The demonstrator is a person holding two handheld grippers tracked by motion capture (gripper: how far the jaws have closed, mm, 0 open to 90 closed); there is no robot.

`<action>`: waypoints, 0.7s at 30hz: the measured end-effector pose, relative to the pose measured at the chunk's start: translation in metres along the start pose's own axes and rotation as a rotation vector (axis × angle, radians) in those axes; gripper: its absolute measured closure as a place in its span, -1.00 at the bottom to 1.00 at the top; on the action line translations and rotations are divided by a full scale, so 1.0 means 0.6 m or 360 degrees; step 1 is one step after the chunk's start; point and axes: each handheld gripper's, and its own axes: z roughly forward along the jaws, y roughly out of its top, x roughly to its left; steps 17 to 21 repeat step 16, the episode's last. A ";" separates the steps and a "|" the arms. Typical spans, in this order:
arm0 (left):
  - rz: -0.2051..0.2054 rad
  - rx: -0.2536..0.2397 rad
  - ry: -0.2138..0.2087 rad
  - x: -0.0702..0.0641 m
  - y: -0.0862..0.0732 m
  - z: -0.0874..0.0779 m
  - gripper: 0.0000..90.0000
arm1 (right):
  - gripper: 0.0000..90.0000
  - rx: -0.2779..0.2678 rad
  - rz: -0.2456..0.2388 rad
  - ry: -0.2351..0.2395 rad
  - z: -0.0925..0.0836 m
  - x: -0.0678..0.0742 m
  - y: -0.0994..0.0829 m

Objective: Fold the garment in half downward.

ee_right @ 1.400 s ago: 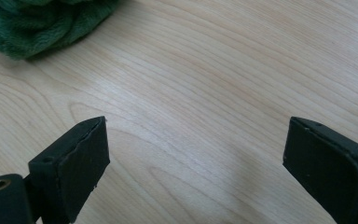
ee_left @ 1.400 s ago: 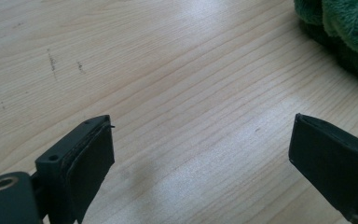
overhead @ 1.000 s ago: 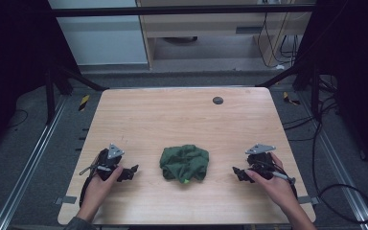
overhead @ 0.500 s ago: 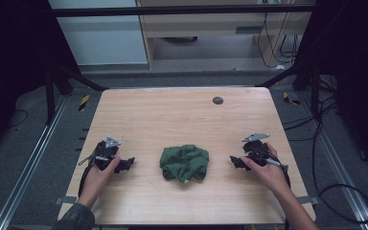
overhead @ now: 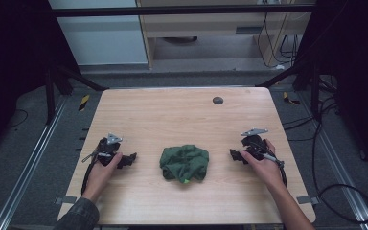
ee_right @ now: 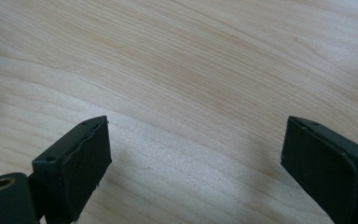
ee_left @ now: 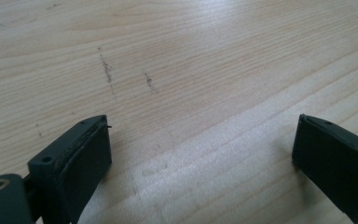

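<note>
One crumpled dark green cloth (overhead: 184, 163) lies on the light wooden surface (overhead: 172, 120), near its front edge and about midway between the two grippers, touching neither. It is bunched so tightly that its shape and folds are hard to read; a small bright green speck shows at its lower edge, too small to identify.

Two grippers sit low over the surface, each held by one hand. The left gripper (overhead: 127, 158) is left of the cloth, its jaws pointing toward it; the left hand (overhead: 100, 170) covers much of its body, and the forearm is cut off at the bottom of the high view by a dark sleeve (overhead: 79, 218). The right gripper (overhead: 234, 154) is right of the cloth, also pointing inward, with the right hand (overhead: 263, 165) behind it and the arm running off the bottom edge.

In the left gripper view the two black jaws stand wide apart with bare wood between them, grasping nothing; a few faint dark scuff marks (ee_left: 106, 70) cross the grain ahead. In the right gripper view the jaws are likewise spread wide over bare wood.

One small dark round disc (overhead: 217, 100) lies on the far part of the surface, well apart from everything else; what it is cannot be told.
</note>
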 end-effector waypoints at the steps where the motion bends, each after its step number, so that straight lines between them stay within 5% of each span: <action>1: 0.0001 -0.0011 0.0000 0.001 0.000 0.001 -0.92 | -0.81 0.0002 0.0013 -0.0007 0.003 0.000 -0.001; 12: -0.0022 0.0004 0.0020 -0.002 0.001 0.004 -1.00 | -1.00 -0.0102 0.0140 -0.0093 0.024 0.009 -0.011; 15: -0.0032 0.0000 0.0028 -0.002 0.002 0.005 -1.00 | -0.99 -0.0095 0.0238 -0.0193 0.023 0.020 -0.012; 21: -0.0032 0.0000 0.0028 -0.002 0.002 0.005 -1.00 | -0.99 -0.0095 0.0238 -0.0193 0.023 0.020 -0.012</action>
